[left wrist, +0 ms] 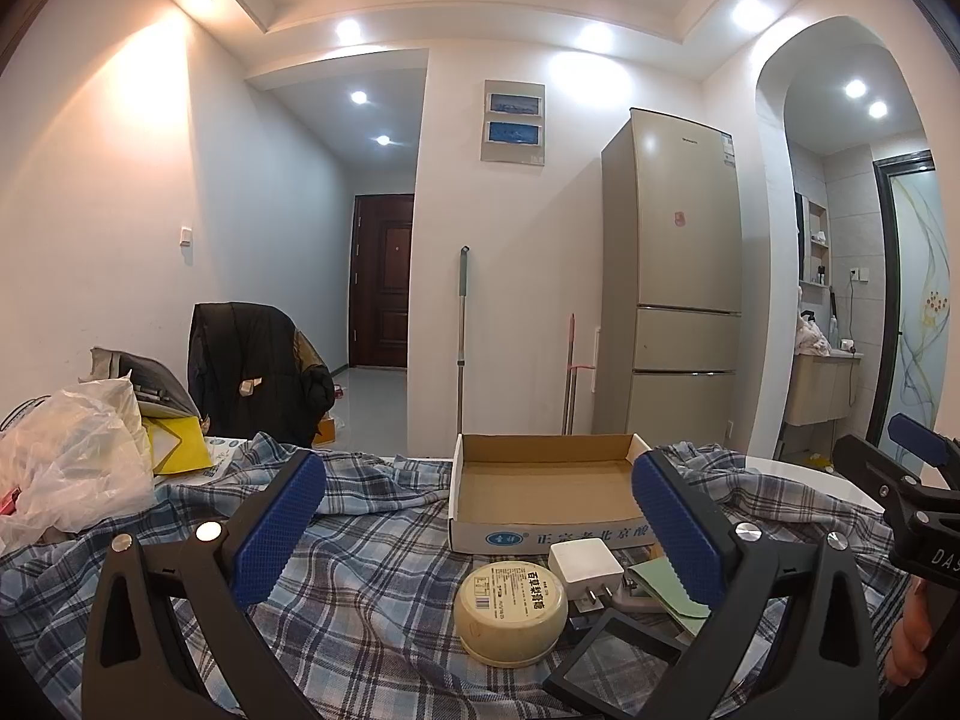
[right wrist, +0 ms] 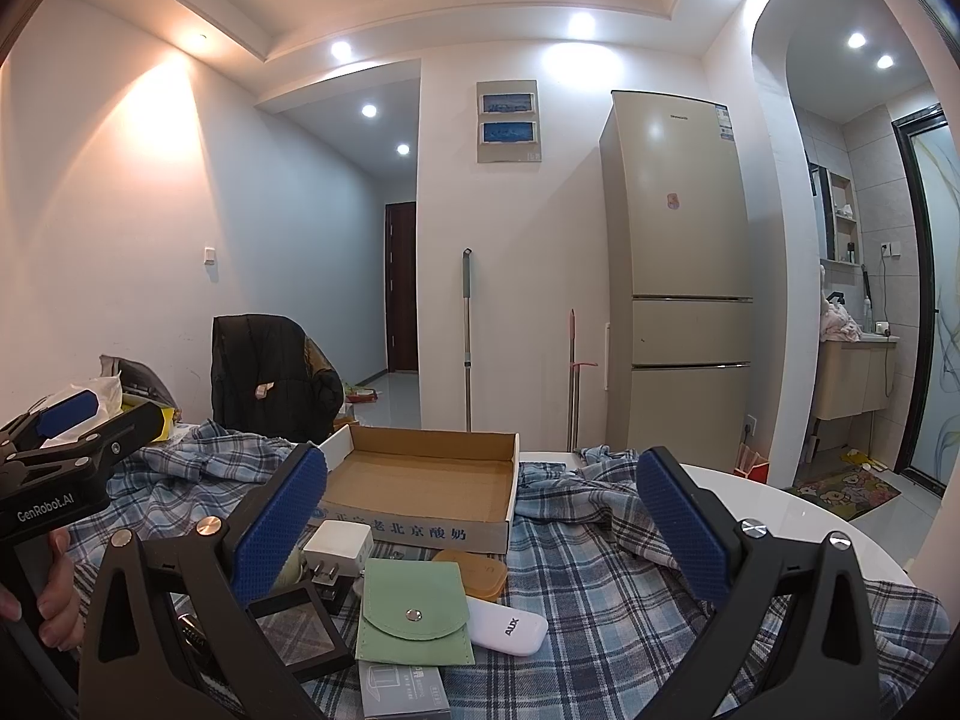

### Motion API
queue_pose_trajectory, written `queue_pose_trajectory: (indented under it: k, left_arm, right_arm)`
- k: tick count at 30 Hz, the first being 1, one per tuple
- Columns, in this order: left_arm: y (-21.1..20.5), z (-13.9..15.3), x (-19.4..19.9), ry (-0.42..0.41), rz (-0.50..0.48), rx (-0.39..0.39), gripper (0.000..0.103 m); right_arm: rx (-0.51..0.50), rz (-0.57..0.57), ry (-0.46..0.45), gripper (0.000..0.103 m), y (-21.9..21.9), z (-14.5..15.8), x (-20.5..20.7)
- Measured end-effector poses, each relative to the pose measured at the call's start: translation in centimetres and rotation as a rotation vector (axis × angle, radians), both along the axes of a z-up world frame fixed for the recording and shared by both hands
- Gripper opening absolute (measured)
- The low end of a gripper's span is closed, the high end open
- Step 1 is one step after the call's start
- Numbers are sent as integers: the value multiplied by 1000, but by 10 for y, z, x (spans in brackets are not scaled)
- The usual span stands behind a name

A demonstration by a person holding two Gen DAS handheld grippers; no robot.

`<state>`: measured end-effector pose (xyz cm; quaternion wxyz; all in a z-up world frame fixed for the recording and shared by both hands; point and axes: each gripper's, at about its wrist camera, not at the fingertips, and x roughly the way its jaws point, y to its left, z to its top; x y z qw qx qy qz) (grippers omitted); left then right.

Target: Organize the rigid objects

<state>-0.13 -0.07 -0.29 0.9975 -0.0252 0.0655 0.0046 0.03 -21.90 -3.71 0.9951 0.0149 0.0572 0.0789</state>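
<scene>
From my right wrist view, the grey box (right wrist: 403,690) is cut off by the bottom edge. A blue pad (right wrist: 273,525) hides part of the black frame (right wrist: 294,630). I cannot read the round tin's (left wrist: 510,609) small print.

- Right tool (right wrist: 480,516) spread wide, empty, above plaid cloth (right wrist: 600,570).
- Cardboard tray (right wrist: 420,480) ahead, empty.
- Green pouch (right wrist: 414,612), white remote (right wrist: 510,627), white charger (right wrist: 336,546), black frame (right wrist: 300,630) clustered before tray.
- Left tool (right wrist: 66,414) at left edge.

Cardboard tray (right wrist: 420,480) lies bare and open-topped — charger (right wrist: 336,546), pouch (right wrist: 411,612) and remote (right wrist: 510,624) crowd the cloth before it.
</scene>
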Motion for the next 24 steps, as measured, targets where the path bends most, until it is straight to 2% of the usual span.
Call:
queue_pose_trajectory:
  k: [24]
  left_arm:
    - [1, 0, 2, 6, -1, -2, 103]
  right_arm:
    - [6, 0, 14, 103, 0, -3, 0]
